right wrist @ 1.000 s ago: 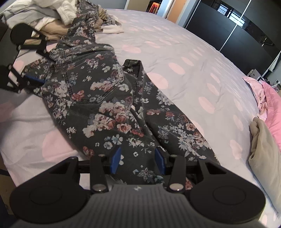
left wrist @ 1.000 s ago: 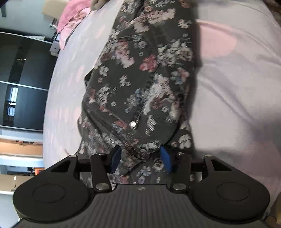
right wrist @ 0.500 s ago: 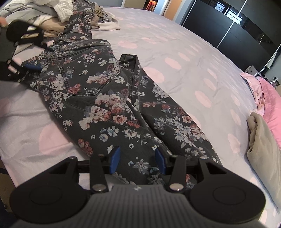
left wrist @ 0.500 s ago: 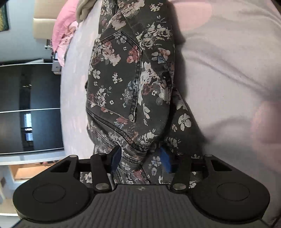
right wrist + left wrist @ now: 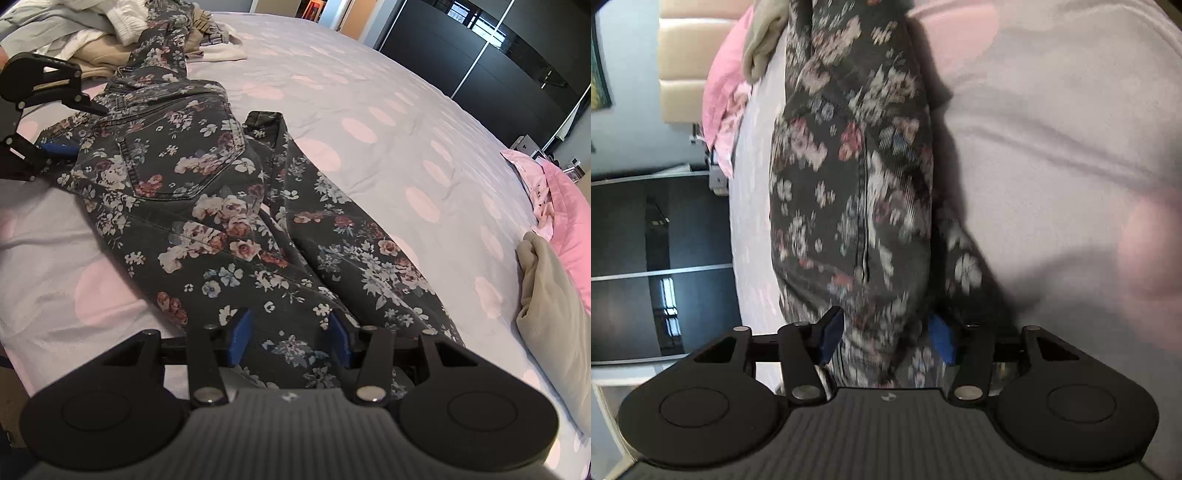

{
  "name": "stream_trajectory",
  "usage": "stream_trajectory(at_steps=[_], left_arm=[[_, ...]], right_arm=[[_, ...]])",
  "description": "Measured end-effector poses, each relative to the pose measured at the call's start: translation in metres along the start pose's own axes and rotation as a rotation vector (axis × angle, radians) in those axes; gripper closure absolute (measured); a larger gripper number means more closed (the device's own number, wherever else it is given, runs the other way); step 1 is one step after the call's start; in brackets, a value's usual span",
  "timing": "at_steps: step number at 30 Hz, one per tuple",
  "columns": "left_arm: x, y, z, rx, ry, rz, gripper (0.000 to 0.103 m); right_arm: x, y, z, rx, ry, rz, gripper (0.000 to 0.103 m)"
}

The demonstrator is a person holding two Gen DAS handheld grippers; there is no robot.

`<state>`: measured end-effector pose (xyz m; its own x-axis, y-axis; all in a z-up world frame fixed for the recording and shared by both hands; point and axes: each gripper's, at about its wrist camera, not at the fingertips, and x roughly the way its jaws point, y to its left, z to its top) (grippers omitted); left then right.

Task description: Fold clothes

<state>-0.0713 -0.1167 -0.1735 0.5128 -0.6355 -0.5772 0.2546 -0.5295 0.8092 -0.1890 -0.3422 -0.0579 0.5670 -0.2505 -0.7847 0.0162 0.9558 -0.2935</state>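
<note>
**Floral jeans spread on a spotted bedspread, a gripper at each end**

A wide bed covered in pale lilac fabric with pink dots fills the room; dark wardrobe doors stand at the upper right. Dark floral jeans lie across the frame's middle, seat pocket up, legs running toward the lower right. The left gripper, at the far left, has waistband fabric between its fingers. The right gripper, bottom centre, sits spread apart over a trouser leg. A heap of clothes lies upper left; pink pillows far right.
</note>
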Motion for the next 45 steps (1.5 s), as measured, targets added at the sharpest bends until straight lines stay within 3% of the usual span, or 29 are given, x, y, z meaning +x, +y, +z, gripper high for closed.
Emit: stream_trajectory(at_steps=[2, 5, 7, 9, 12, 21, 28, 29, 32, 35, 39, 45], left_arm=[[0.000, -0.004, 0.005, 0.017, -0.017, 0.008, 0.071], [0.007, -0.002, 0.009, 0.004, 0.001, 0.029, 0.071], [0.008, 0.011, 0.009, -0.072, 0.018, -0.010, 0.075], [0.006, 0.025, 0.008, -0.152, 0.026, -0.066, 0.088], [0.005, 0.045, 0.007, -0.242, 0.041, -0.093, 0.094], [0.020, 0.113, -0.005, -0.638, 0.147, -0.280, 0.097], [0.029, 0.124, -0.003, -0.713, 0.203, -0.340, 0.097], [0.030, 0.125, -0.005, -0.731, 0.207, -0.348, 0.097], [0.031, 0.134, -0.012, -0.787, 0.205, -0.366, 0.098], [0.026, 0.144, -0.018, -0.839, 0.194, -0.341, 0.098], [0.019, 0.164, -0.036, -0.939, 0.195, -0.248, 0.098], [0.005, 0.190, -0.061, -1.078, 0.235, -0.134, 0.098]], right_arm=[[0.000, 0.000, 0.001, 0.002, 0.002, -0.004, 0.053], [0.000, -0.001, 0.001, 0.011, 0.000, -0.013, 0.053], [-0.001, -0.003, 0.000, 0.021, -0.004, -0.022, 0.053], [-0.002, -0.005, -0.001, 0.032, -0.008, -0.031, 0.053], [-0.004, -0.011, -0.001, 0.058, -0.020, -0.045, 0.053], [0.006, -0.035, 0.020, 0.082, -0.032, -0.073, 0.054], [0.031, -0.042, 0.041, 0.033, 0.004, -0.057, 0.055], [0.031, -0.048, 0.042, 0.054, 0.004, -0.071, 0.056], [0.029, -0.064, 0.043, 0.118, 0.002, -0.112, 0.093], [0.028, -0.080, 0.044, 0.181, 0.000, -0.154, 0.099], [0.026, -0.101, 0.045, 0.266, -0.003, -0.209, 0.099], [-0.009, -0.160, 0.024, 0.493, 0.000, -0.436, 0.100]])
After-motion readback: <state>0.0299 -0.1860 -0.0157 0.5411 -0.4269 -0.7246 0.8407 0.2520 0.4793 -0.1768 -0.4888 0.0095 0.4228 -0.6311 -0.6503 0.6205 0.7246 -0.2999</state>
